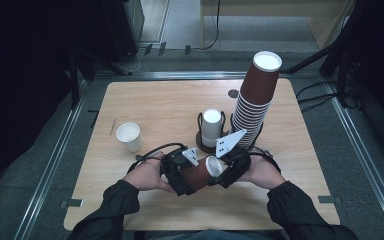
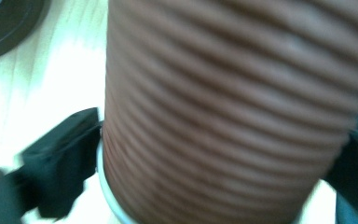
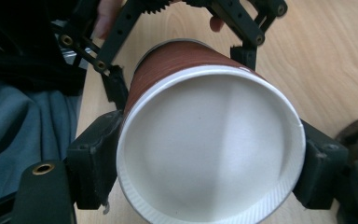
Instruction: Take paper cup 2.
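The right tool (image 1: 223, 169) was clamped on the rim end of a brown ribbed paper cup (image 1: 200, 174), one jaw on each side of its white mouth, as the right gripper view showed (image 3: 209, 154). The left tool (image 1: 179, 176) straddled the same cup nearer its base; its jaws stood wide around the ribbed wall, and I could not tell whether they pressed on it. The cup lay on its side between both tools, above the near middle of the bench (image 1: 150, 105). It looked light and thin-walled, easily crushed, and the ribs should give grip; I judged the stiffer rim or base the best hold. Beyond stood a white cup (image 1: 211, 126) in a dark holder (image 1: 203, 144), a tall leaning stack of brown cups (image 1: 254, 102) to the far right, and a lone white cup (image 1: 128, 136) to the left
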A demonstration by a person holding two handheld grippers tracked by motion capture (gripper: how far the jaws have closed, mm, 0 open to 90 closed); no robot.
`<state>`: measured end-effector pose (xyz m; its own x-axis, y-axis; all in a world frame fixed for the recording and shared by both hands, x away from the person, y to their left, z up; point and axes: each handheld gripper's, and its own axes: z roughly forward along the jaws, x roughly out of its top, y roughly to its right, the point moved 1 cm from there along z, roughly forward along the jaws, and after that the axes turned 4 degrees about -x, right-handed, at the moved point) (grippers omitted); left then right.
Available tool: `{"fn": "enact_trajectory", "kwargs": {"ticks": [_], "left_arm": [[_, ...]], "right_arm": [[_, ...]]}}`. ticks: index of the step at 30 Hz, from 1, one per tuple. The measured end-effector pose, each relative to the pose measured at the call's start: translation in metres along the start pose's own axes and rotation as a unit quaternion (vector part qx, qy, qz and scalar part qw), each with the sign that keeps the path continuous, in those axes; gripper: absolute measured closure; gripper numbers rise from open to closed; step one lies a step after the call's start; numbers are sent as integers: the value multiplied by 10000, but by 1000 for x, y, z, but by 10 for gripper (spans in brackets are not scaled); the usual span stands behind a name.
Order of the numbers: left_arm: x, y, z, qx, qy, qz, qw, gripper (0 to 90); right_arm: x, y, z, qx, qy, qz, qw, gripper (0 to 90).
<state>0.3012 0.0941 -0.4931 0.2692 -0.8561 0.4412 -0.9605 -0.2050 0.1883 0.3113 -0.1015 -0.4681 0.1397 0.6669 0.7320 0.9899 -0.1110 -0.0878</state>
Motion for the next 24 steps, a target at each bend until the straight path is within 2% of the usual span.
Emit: {"fn": "enact_trajectory", "kwargs": {"ticks": [3,6,12,15,19,24], "left_arm": [[-2,-3,-4,146,169,-55,9997,0],[-4,-5,-10,197,395,-129,9989,0],[-11,-7,-22,174,739,-253,9968,0],[-14,-7,-24,210,824,-283,9960,0],[-17,-8,-30,238,1135,-301,9928,0],[-19,-8,-33,230,1319,-340,9904,0]], "right_arm": [[-2,3,-6,-96,78,60,9999,224],[-5,5,-11,-184,136,78,9997,223],[-10,8,-21,-352,260,86,9990,222],[-12,9,-26,-417,345,167,9984,222],[-14,9,-32,-482,553,249,9970,222],[-15,9,-37,-585,750,266,9951,222]]}}
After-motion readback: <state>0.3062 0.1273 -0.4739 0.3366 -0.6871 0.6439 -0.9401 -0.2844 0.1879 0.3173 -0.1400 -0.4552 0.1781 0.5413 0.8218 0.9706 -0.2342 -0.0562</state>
